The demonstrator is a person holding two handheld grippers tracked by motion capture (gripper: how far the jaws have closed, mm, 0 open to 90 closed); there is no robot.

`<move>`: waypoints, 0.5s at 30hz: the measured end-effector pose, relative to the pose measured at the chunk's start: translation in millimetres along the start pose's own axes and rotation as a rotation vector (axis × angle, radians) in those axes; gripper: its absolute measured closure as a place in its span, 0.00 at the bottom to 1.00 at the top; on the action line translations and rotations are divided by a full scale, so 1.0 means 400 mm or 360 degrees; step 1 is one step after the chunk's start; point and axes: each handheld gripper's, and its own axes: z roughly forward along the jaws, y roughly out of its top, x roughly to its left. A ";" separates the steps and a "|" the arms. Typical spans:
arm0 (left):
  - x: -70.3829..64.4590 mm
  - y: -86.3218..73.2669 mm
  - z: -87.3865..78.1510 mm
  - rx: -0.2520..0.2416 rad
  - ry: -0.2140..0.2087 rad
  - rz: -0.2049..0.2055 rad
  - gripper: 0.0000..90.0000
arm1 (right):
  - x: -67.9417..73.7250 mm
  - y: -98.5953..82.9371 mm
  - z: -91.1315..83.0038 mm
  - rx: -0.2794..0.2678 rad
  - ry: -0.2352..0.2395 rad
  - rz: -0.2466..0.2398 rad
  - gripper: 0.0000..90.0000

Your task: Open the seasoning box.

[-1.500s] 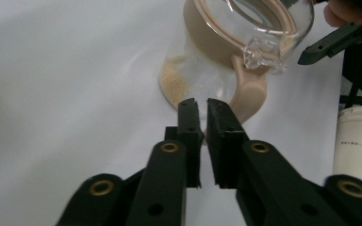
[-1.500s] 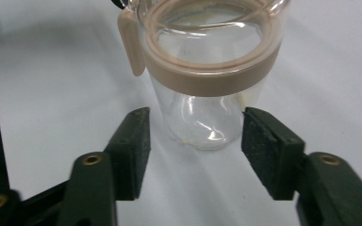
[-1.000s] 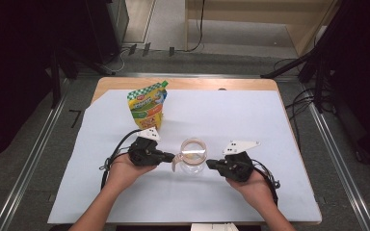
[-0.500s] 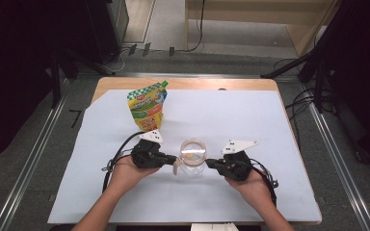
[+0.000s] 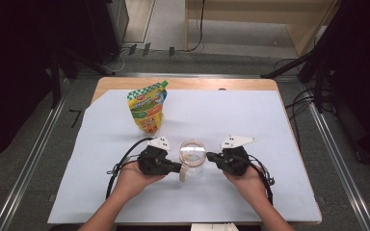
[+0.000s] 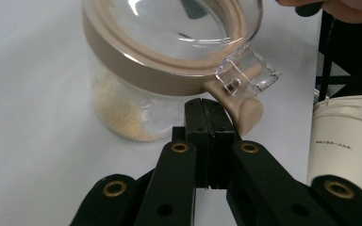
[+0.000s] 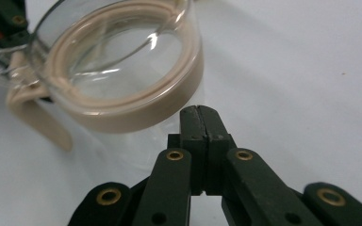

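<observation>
Glass jar (image 6: 136,84) holds tan powder (image 6: 118,120); beige lid (image 6: 169,56) on.

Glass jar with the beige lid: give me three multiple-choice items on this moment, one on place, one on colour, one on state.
1. Where does the glass jar stand?
A. Between the two hand-held grippers
B. Behind the pouch
C. At the table's far edge

2. What colour is the jar's lid ring?
A. Blue
B. Beige
C. Black

3. How do the left hand-held gripper's jaws stand?
A. Wide open
B. Clamped around the pouch
C. Shut together

Answers: 1 A, the high view shows the left gripper on one side and the right hand-held gripper on the other. 2 B, the ring is tan. 3 C, the pads meet with nothing between them.
</observation>
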 end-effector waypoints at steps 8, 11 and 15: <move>-0.032 0.014 0.041 -0.0008 -0.0160 -0.0030 1.00 | -0.016 0.005 0.018 -0.0026 -0.0033 0.0013 1.00; -0.044 0.021 0.057 0.0005 -0.0156 0.0012 1.00 | -0.018 0.006 0.015 -0.0032 -0.0026 0.0000 1.00; -0.047 0.022 0.049 0.0012 -0.0142 0.0022 1.00 | -0.016 0.008 -0.009 -0.0062 -0.0027 0.0008 1.00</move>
